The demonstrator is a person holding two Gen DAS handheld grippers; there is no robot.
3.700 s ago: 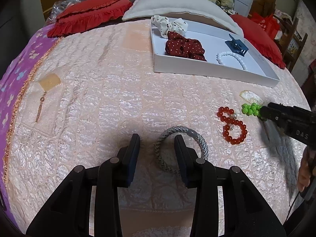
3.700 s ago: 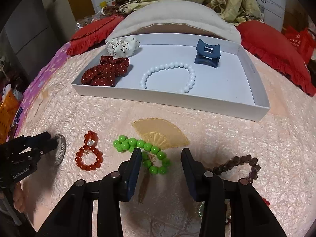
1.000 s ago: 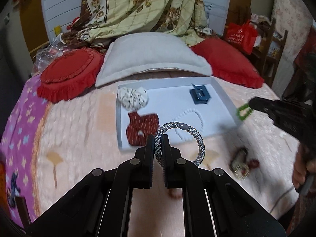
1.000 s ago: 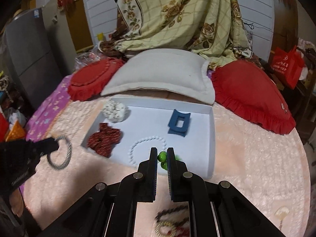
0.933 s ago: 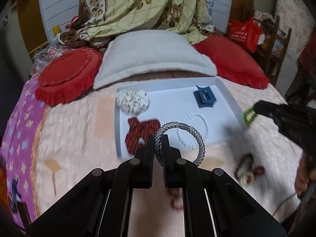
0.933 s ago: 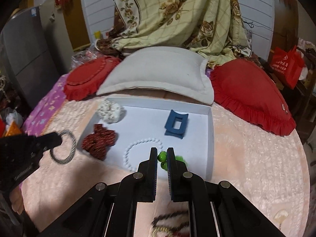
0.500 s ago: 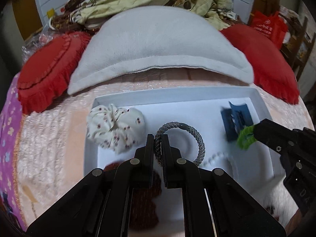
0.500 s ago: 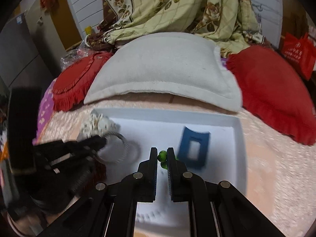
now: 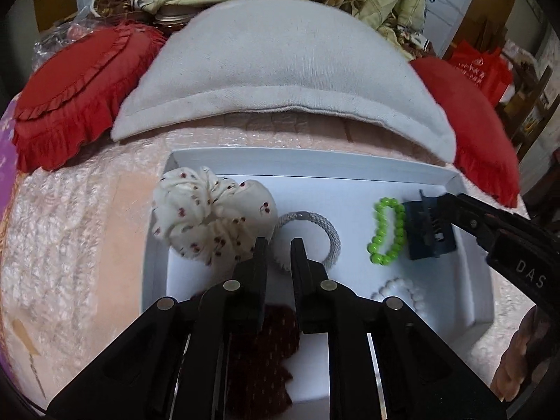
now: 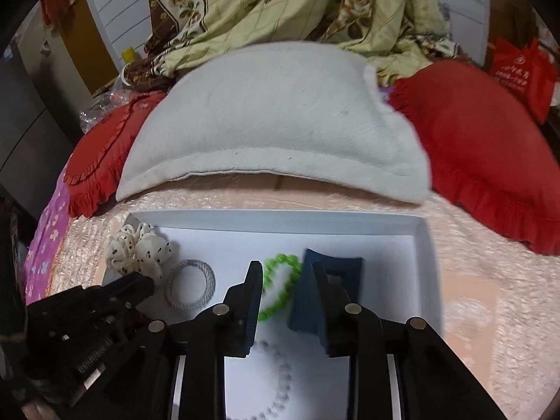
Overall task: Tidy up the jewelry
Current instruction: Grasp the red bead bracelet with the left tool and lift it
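A white tray point(image 9: 315, 166) point(image 10: 280, 217) lies on the pink bedspread. The grey woven bracelet point(image 9: 327, 232) point(image 10: 190, 285) lies flat in it, just beyond my open left gripper point(image 9: 279, 245). The green bead bracelet point(image 9: 386, 231) point(image 10: 281, 285) lies in the tray beside a blue hair clip point(image 9: 428, 232) point(image 10: 336, 276). My right gripper point(image 10: 287, 269) is open above both, holding nothing. A white spotted scrunchie point(image 9: 213, 215), a dark red scrunchie point(image 9: 266, 350) and a white bead bracelet point(image 9: 399, 288) also lie in the tray.
A grey pillow point(image 9: 280, 66) and two red cushions point(image 9: 73, 87) point(image 9: 476, 129) lie behind the tray. My right gripper body point(image 9: 507, 241) reaches in over the tray's right side. A floral blanket point(image 10: 297, 7) is heaped at the back.
Both grippers carried their bracelets over the tray and opened. The grey bracelet and the green bead bracelet now lie on the tray floor.
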